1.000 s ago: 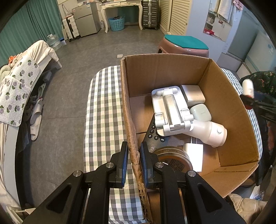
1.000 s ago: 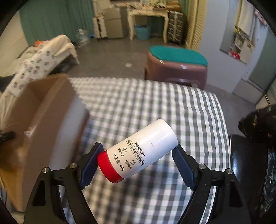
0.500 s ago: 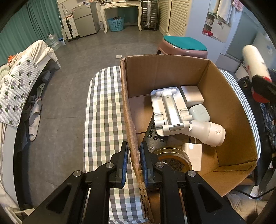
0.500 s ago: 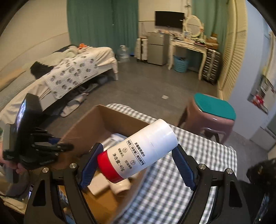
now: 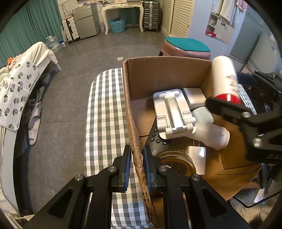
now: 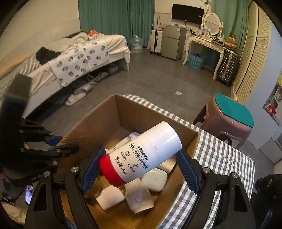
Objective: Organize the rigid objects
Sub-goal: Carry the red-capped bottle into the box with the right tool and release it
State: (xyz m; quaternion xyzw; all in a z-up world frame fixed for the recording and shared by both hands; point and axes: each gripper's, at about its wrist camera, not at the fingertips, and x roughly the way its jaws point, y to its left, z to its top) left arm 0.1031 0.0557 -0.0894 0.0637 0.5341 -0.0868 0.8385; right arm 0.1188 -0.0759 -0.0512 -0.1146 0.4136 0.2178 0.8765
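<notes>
The left wrist cam sits low and close over the box (image 5: 176, 77), right at its near wall, looking steeply down and across it toward the desk (image 5: 121, 5) at the far end of the room; the gingham table (image 5: 105, 109) runs up its left side; the right wrist cam looks down into the same box (image 6: 123, 112) from the opposite side, a bit higher, facing the bed (image 6: 84, 52) and TV (image 6: 187, 11); both share the box contents, the stool (image 5: 186, 47) (image 6: 229, 116), the blue basket (image 5: 117, 25) (image 6: 196, 60); each cam catches the other rig at its edge.
</notes>
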